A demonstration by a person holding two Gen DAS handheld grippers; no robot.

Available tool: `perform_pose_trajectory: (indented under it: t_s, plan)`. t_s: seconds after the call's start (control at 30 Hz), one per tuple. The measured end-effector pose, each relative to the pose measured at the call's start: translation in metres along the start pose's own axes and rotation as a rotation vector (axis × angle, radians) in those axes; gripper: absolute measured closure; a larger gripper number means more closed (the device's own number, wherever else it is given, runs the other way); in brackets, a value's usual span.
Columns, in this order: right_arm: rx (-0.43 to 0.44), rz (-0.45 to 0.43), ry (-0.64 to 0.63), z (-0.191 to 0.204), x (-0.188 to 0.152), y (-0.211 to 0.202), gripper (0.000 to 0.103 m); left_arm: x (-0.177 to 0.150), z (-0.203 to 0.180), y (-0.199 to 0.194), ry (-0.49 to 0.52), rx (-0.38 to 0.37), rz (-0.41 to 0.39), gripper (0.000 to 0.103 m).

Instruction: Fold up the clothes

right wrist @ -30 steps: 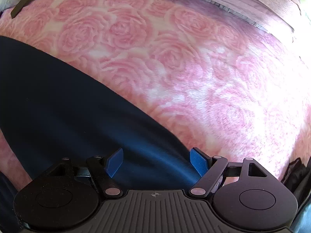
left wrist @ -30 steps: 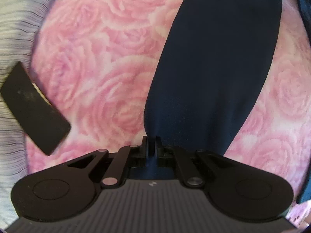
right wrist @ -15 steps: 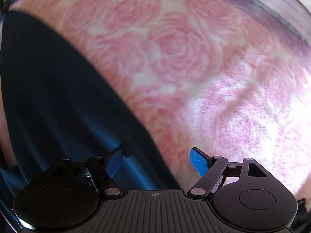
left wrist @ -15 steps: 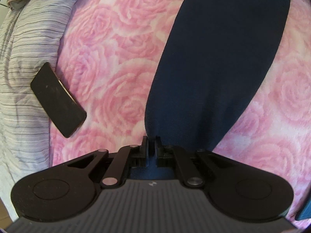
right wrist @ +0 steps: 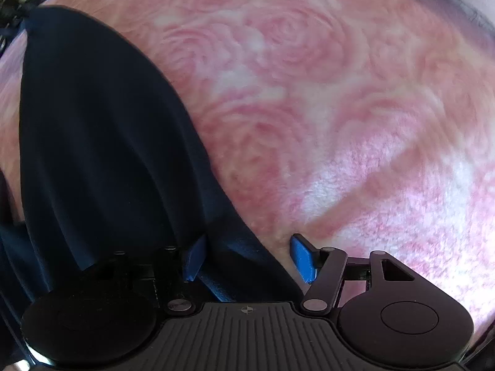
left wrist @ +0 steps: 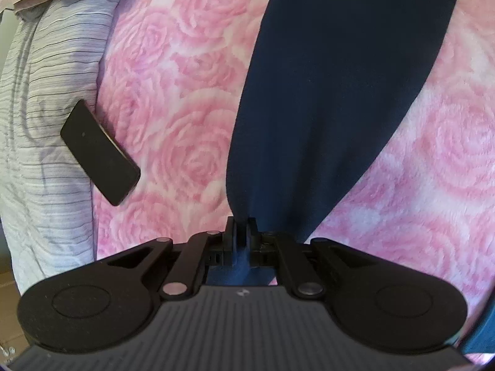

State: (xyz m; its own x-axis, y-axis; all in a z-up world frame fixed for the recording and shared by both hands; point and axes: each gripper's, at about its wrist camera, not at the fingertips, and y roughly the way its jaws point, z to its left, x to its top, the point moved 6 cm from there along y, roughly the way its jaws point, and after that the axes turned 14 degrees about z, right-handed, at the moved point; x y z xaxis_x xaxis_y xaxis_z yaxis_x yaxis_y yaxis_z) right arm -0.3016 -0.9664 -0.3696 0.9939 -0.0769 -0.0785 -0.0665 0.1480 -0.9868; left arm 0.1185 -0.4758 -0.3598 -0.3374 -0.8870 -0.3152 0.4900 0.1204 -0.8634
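Left gripper (left wrist: 240, 235) clamps the navy garment (left wrist: 334, 92); the right gripper (right wrist: 246, 256), jaws just closing about its edge (unpinched), may slip off onto the rose blanket (right wrist: 340, 108) beside it.

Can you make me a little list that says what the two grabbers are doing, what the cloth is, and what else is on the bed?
left gripper: shut, pinching the dark blue garment
right gripper: jaws just closing, cloth edge between them, pads not yet pressing
garment: dark blue, draped over the pink rose blanket
black flat object: lying at the blanket's edge, against the striped bedding
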Motion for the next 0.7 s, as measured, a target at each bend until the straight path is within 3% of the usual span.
perform_pose_trajectory:
  t_s: [0.1, 0.23, 0.37, 0.47, 0.6, 0.7]
  plan:
    - [0.004, -0.019, 0.008, 0.003, 0.000, -0.007, 0.095, -0.002, -0.006, -0.005, -0.011, 0.023, 0.008, 0.100]
    - [-0.070, -0.042, -0.055, 0.019, 0.000, -0.025, 0.097, -0.010, -0.010, -0.029, -0.057, 0.069, -0.007, 0.100]
    - [-0.226, -0.183, -0.063, 0.041, -0.026, -0.073, 0.097, -0.042, -0.030, -0.081, -0.125, 0.114, -0.081, 0.100]
    - [-0.352, -0.281, -0.067, 0.086, -0.066, -0.108, 0.097, -0.069, -0.050, -0.122, -0.178, 0.142, -0.138, 0.100]
    - [-0.488, -0.345, 0.006, 0.159, -0.135, -0.126, 0.097, -0.115, -0.123, -0.157, -0.175, 0.123, -0.178, 0.100]
    - [-0.544, -0.320, 0.093, 0.212, -0.182, -0.105, 0.097, -0.150, -0.184, -0.150, -0.136, 0.073, -0.183, 0.100]
